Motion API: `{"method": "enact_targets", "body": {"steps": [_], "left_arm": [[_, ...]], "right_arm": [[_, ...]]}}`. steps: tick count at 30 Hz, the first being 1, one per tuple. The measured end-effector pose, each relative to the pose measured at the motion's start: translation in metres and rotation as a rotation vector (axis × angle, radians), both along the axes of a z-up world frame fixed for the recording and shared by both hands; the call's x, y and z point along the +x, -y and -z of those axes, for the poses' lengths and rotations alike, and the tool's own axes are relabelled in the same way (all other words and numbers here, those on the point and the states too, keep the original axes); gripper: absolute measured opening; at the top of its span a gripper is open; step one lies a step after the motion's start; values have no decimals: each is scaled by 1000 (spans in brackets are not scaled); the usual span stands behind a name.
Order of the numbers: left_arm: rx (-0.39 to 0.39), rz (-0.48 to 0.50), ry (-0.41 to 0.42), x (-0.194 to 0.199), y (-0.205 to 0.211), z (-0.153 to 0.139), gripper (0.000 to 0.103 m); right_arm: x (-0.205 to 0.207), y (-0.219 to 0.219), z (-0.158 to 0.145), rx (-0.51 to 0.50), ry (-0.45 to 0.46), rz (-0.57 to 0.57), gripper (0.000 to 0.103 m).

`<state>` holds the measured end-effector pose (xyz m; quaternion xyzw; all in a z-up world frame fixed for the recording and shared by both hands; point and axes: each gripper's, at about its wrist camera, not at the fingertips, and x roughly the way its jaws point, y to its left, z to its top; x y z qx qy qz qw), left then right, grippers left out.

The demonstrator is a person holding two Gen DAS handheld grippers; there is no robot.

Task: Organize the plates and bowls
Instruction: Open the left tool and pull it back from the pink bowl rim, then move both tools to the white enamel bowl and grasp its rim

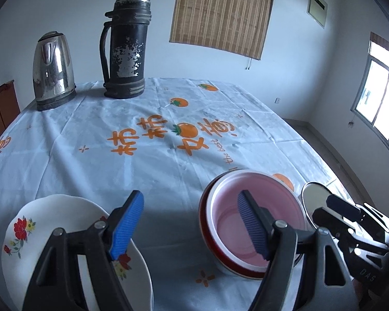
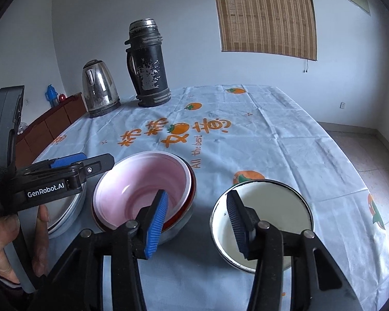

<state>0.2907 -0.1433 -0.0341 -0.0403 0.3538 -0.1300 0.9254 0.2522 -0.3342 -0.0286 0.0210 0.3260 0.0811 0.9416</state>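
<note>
A pink bowl [image 1: 246,223] [image 2: 142,191] sits nested in a red bowl [image 1: 203,223] on the near part of the table. A white flowered plate [image 1: 39,233] lies to its left. A white enamel bowl [image 2: 272,207] stands to its right; its rim shows in the left wrist view [image 1: 313,194]. My left gripper [image 1: 192,223] is open and empty, its right finger over the pink bowl and its left finger over the plate. My right gripper [image 2: 197,220] is open and empty, between the pink bowl and the enamel bowl.
A steel kettle [image 1: 53,70] and a tall black thermos [image 1: 125,46] stand at the table's far left. A light blue tablecloth [image 1: 168,134] with orange prints covers the table. A brown cabinet [image 2: 51,124] stands left of the table.
</note>
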Motion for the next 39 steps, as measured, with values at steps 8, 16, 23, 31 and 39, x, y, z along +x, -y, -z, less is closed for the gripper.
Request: {"method": "enact_targets", "body": {"steps": [8,16,23,31,39], "left_arm": [[7,17,41,-7,9,-4,76],[20,63,83,-22,35,-16,76],[35,235,85,-42,88,-24,74],[24,358,-7,-46,125,-9,44],[51,375,-74,-41,143,5,30]], "right_arm": [[-13,35,6,12,2,91,49],[-16,78,19,-4,-24,239,49],[-10,86,28,9,-62,252,28],[-8,92,30,-7,-67,255,6],[-9,96,32,1,-56,258,7]]}}
